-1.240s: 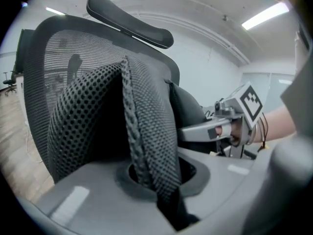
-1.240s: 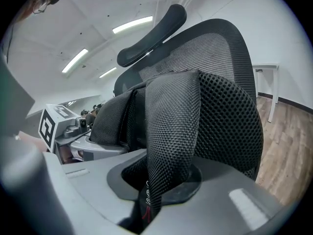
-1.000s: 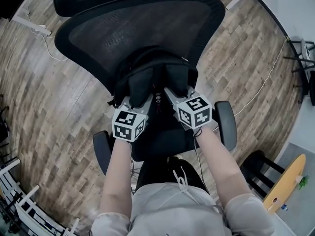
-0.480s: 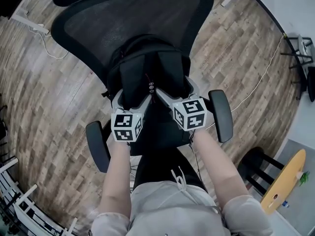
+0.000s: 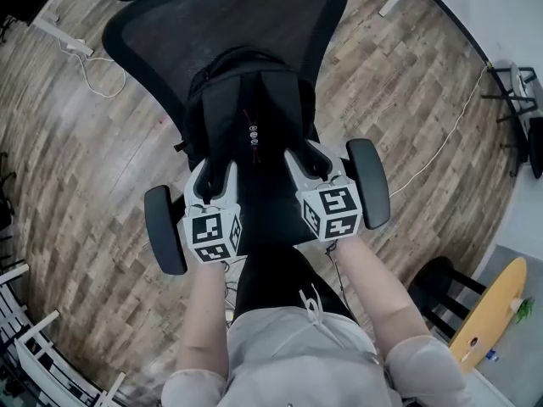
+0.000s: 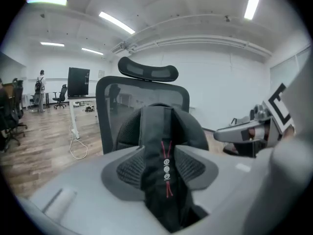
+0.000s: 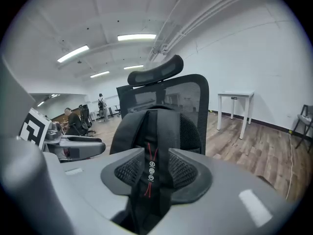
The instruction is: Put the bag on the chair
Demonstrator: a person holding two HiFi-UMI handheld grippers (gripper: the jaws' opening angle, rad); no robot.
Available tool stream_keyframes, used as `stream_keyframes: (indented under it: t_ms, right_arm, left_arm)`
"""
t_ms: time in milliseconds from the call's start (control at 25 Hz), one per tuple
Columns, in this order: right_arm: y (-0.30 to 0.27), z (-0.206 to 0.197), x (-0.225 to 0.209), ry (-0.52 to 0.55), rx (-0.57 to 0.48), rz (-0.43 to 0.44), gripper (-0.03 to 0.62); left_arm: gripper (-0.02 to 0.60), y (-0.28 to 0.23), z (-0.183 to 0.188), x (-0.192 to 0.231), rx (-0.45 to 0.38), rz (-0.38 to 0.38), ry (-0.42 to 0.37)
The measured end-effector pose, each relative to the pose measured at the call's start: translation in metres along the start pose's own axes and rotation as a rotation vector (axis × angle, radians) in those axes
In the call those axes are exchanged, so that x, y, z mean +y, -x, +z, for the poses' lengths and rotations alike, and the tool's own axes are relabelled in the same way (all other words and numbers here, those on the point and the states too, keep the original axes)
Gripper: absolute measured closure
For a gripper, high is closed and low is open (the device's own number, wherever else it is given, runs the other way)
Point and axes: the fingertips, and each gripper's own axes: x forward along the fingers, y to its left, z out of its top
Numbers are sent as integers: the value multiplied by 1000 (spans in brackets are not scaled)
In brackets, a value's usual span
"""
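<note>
The black bag point(image 5: 250, 117) stands on the seat of the black mesh office chair point(image 5: 204, 32) and leans against its backrest. In both gripper views the bag point(image 6: 159, 126) point(image 7: 156, 124) fills the middle, red zip cords facing me. My left gripper point(image 5: 214, 176) sits just short of the bag's lower left, and my right gripper point(image 5: 310, 161) just short of its lower right. Both pairs of jaws are closing. The bag only shows through the gaps of the left gripper point(image 6: 164, 173) and the right gripper point(image 7: 149, 170), and no pad presses on it.
Armrests point(image 5: 163, 227) point(image 5: 369, 181) flank my grippers. On the wood floor lie a white power strip with its cable point(image 5: 72, 47) at the far left and a thin cable point(image 5: 450, 142) at the right. A black stool point(image 5: 441, 287) and a yellow skateboard point(image 5: 492, 312) stand at the lower right.
Both grippers were shut on the bag's front, then let go and drew back toward me. The bag has stayed upright on the seat.
</note>
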Motion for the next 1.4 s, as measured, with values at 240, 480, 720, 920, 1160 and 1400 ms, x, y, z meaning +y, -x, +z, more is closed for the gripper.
stream_keyframes:
  t_ms: [240, 480, 720, 920, 1160, 1400]
  right_arm:
    - [55, 15, 23, -6, -41, 26, 595]
    - [109, 42, 55, 9, -74, 85, 595]
    - [155, 100, 84, 44, -190, 136, 596]
    - [189, 149, 98, 58, -276, 151, 597]
    - [209, 179, 108, 89, -328, 137, 597]
    - [221, 192, 97, 50, -349, 115, 597]
  left_arm:
    - [574, 57, 13, -29, -15, 9, 11]
    - [575, 117, 50, -58, -67, -63, -15]
    - [575, 162, 113, -71, -164, -83, -57]
    - [575, 192, 165, -83, -250, -83, -91]
    - [575, 225, 212, -91, -344, -116, -92]
    - [575, 234, 221, -95, -355, -120, -126]
